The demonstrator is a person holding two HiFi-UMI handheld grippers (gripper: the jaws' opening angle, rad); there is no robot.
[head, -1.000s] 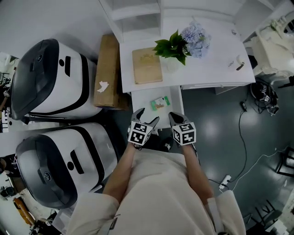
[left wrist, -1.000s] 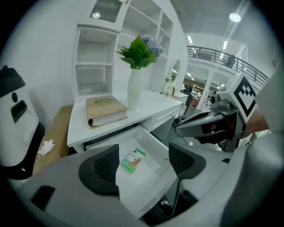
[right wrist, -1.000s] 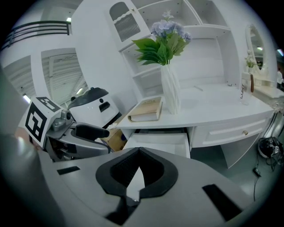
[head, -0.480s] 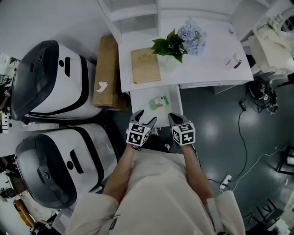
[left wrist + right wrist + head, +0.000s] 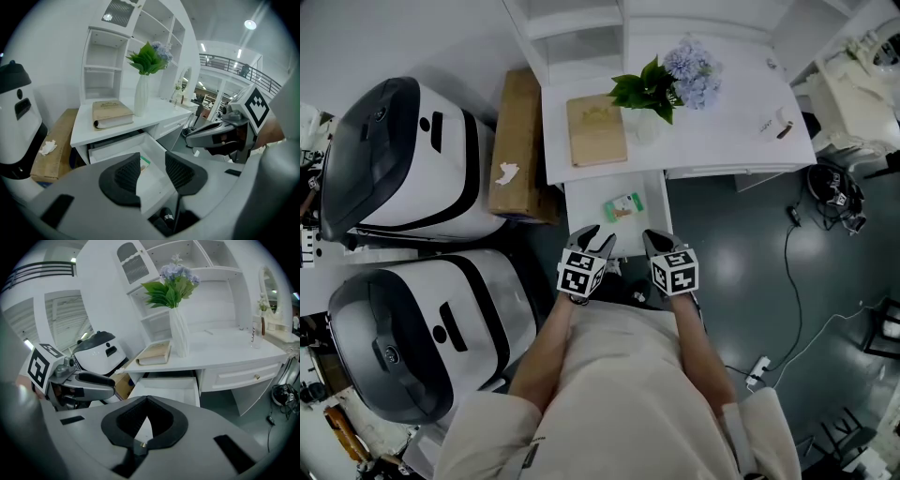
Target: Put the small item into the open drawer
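The small item [image 5: 623, 207], a green and white packet, lies flat in the open white drawer [image 5: 652, 202], with nothing touching it. My left gripper [image 5: 594, 245] hovers over the drawer's near edge. Its jaws have just been closing, and a gap with nothing in it still shows between the pads. In the left gripper view the packet [image 5: 144, 161] shows beyond that gap, inside the drawer [image 5: 112, 149]. My right gripper [image 5: 660, 246] hangs beside it on the right, also at the near edge. In the right gripper view its tips [image 5: 146, 400] meet, shut and holding nothing.
The drawer belongs to a white desk [image 5: 722, 141] that carries a tan book [image 5: 597, 131] and a vase of flowers [image 5: 661, 89]. Left of it stand a cardboard box [image 5: 518, 141] and two big white-and-black machines [image 5: 403, 159]. Cables [image 5: 797, 281] trail over the dark floor on the right.
The left gripper's jaws have drawn closer together. Both grippers have stayed at the drawer's near edge, and the packet has not moved in the drawer.
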